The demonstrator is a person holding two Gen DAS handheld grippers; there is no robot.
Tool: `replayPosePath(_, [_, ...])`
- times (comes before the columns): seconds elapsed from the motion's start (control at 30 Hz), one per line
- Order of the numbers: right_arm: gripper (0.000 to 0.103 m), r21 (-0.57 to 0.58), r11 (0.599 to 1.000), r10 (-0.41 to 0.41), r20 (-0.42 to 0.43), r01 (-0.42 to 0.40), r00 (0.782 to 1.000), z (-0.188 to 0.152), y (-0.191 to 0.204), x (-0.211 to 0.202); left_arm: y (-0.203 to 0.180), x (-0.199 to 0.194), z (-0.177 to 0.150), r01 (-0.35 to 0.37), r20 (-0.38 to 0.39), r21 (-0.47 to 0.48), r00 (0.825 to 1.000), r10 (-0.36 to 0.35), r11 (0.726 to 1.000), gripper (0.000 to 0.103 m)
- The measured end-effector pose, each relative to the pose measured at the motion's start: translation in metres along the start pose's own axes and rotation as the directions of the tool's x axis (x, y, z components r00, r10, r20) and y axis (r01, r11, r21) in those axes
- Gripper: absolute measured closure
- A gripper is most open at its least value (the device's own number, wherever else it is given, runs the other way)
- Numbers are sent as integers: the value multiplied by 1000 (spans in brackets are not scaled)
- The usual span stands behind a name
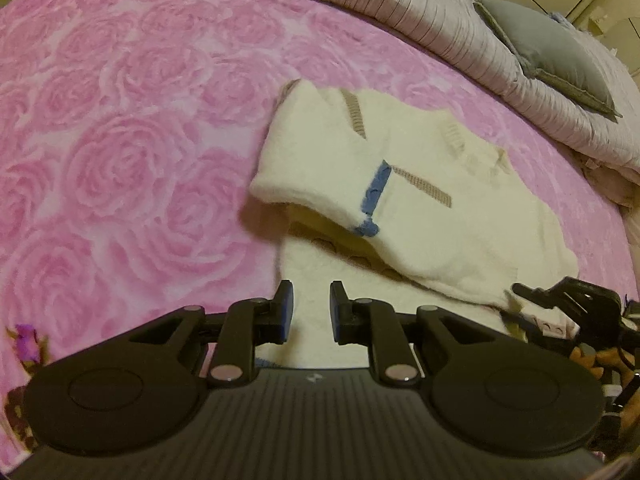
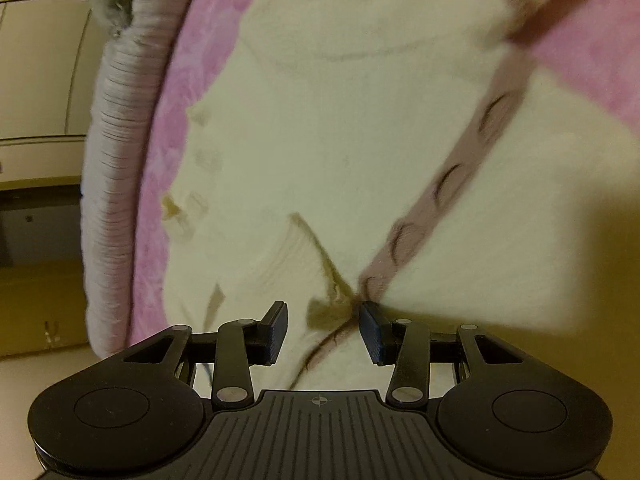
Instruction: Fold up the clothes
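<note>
A cream knit sweater (image 1: 400, 184) with tan trim and a blue band lies on the pink rose-patterned blanket (image 1: 120, 140), one part folded over the rest. My left gripper (image 1: 312, 314) is open just above the sweater's near edge, nothing between its fingers. In the right wrist view the sweater (image 2: 340, 140) fills the frame, crossed by a pinkish-brown button strip (image 2: 452, 184). My right gripper (image 2: 325, 332) stands open, with a bunched tan-edged fold of the sweater lying in the gap and touching the right finger (image 2: 374, 334). The right gripper (image 1: 560, 294) also shows at the sweater's right edge.
A rolled lilac-grey quilt (image 1: 400, 4) and a grey pillow (image 1: 556, 56) border the far side of the bed. Cream cabinet fronts (image 2: 36, 80) stand beyond the quilt (image 2: 116, 160). A hand (image 1: 604, 360) holds the right tool. Purple flowers (image 1: 26, 340) mark the blanket's near left edge.
</note>
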State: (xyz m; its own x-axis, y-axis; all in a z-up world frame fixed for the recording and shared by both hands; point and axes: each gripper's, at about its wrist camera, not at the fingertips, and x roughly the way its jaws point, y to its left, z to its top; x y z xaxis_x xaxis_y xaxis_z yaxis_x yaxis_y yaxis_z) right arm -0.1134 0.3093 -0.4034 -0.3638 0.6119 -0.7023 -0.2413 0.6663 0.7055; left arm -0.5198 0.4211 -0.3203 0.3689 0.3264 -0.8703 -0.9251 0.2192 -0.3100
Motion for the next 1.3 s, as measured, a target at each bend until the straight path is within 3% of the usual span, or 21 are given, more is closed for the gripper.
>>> replayPosePath(0.03, [93,-50,999,-6,6,6,1000,0,7,3,0,2,1,1,-3,0,1000,-1,1000,89])
replayPosePath(0.1, [94,-187,982,-4,43,12,999,0,26,1,-1,4,3,5,-3,2,1000,-5,1000,89])
replayPosePath(0.17, [94,-350,936,72,111,-29,991,-2,50,-18,-3,5,5,10,2,7,1000,-10,1000,89])
replayPosePath(0.27, [94,-522,853,170,243,-19,955,3,74,-59,-10,9,10,25,7,22,1000,-25,999,89])
replayPosePath(0.33, [94,-536,843,150,310,42,939,16,74,-76,-14,15,10,27,2,31,1000,-28,999,89])
replayPosePath(0.47, [94,-462,870,-10,330,171,944,49,48,-72,-24,27,8,28,-21,48,999,-27,998,89])
replayPosePath(0.7, [94,-495,849,-16,328,186,945,51,37,-70,-32,35,3,8,-51,84,999,-4,996,89])
replayPosePath(0.87, [94,-468,854,-72,326,228,942,47,25,-70,-37,35,4,4,-46,105,999,1,994,89])
replayPosePath(0.93, [93,-456,845,-144,311,280,939,50,18,-61,-38,39,3,-6,-52,114,999,12,993,89])
replayPosePath(1.0, [89,-457,822,-221,292,339,931,53,14,-52,-39,43,2,-20,-61,123,998,27,992,89])
replayPosePath(1.07, [87,-477,797,-246,303,370,921,52,17,-52,-40,43,-1,-27,-61,130,998,35,991,89])
replayPosePath(1.2, [84,-496,715,-283,440,493,853,35,31,-75,-42,45,-7,-35,-71,139,996,45,990,89])
replayPosePath(1.23, [84,-501,711,-272,452,494,850,30,30,-81,-43,45,-9,-37,-74,141,996,47,989,89])
replayPosePath(1.3, [83,-522,732,-251,391,438,885,24,19,-86,-44,51,-16,-42,-95,149,994,57,988,89])
